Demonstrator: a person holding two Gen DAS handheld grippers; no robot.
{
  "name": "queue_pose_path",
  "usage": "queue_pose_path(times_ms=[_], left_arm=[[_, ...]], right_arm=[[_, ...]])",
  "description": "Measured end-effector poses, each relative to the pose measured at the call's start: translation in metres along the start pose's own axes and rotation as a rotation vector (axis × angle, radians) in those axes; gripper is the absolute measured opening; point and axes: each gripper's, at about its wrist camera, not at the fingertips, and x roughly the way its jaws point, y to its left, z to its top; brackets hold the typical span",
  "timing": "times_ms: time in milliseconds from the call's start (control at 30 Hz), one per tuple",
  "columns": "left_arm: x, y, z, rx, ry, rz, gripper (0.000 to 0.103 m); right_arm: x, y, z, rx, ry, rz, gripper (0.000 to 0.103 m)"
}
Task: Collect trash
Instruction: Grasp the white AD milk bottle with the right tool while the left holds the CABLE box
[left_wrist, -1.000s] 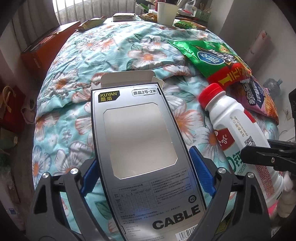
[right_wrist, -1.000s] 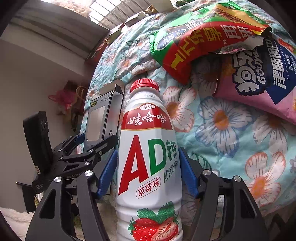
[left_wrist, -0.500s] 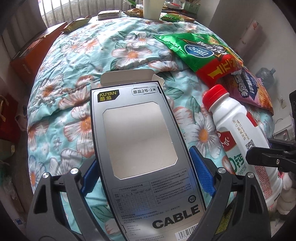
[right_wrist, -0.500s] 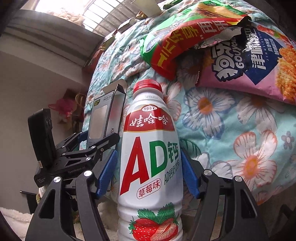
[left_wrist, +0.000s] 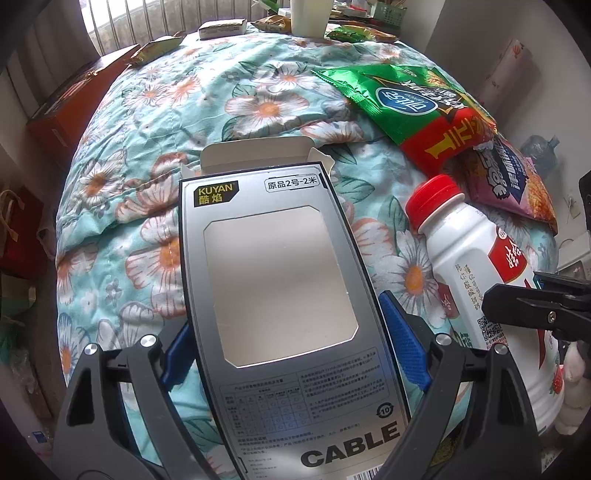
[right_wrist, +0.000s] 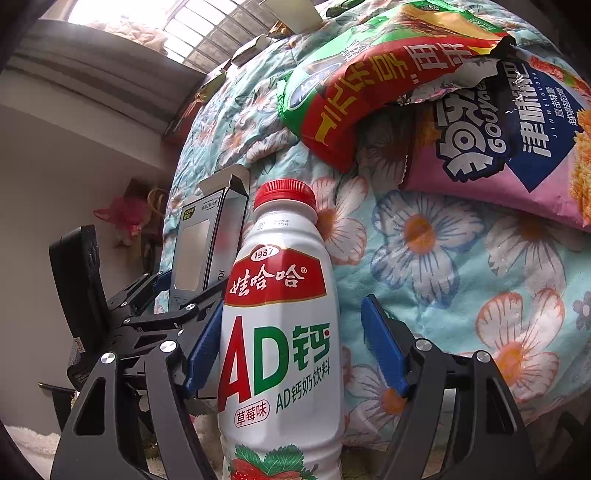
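Standing between the fingers: the milk-drink bottle (right_wrist: 277, 332) sits inside the right gripper (right_wrist: 291, 332), red cap pointing away from the wrist, long axis running along the fingers.
Right fingers: released. The far blue pad (right_wrist: 384, 350) stands clear of the bottle's side, while the near pad is just beside it, perhaps touching.
Left fingers: the left gripper (left_wrist: 286, 321) is clenched on the grey cable box (left_wrist: 280, 295), a pad on each long edge, the open flap furthest from the wrist.
Key relation: the bottle is already centred for the right hand. I'd judge that closing straight across its waist would take it, and the left hand, though close alongside, is occupied.
Beyond the fingertips: a green-and-red snack bag (right_wrist: 369, 74) overlaps a pink one (right_wrist: 498, 147) on the flowered quilt (right_wrist: 424, 258), both well past the cap.
Hidden: the bottle's base is cut off below, so what carries its weight cannot be told. No bin or trash bag shows.
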Motion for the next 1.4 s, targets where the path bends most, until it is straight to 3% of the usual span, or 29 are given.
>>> queue_pose_path(times_ms=[1100,1233,1400], left_arm=[[-0.0015,-0.0052,-0.004,0.009,-0.025,0.052,0.083],[-0.0021,-0.005,-0.0038,0.008,-0.026,0.052,0.083],[-0.0058,-0.0037,-0.0038,0.006,-0.034,0.058,0.083]], right_arm=[[0.0013,0.0072,-0.0066,-0.056,0.015,-0.023,0.072],[-0.0013,0.0039,-0.0067,-0.046,0.022,0.024,0.06],[-0.0044,0.0004,-0.0072,-0.04,0.018,0.04,0.059]])
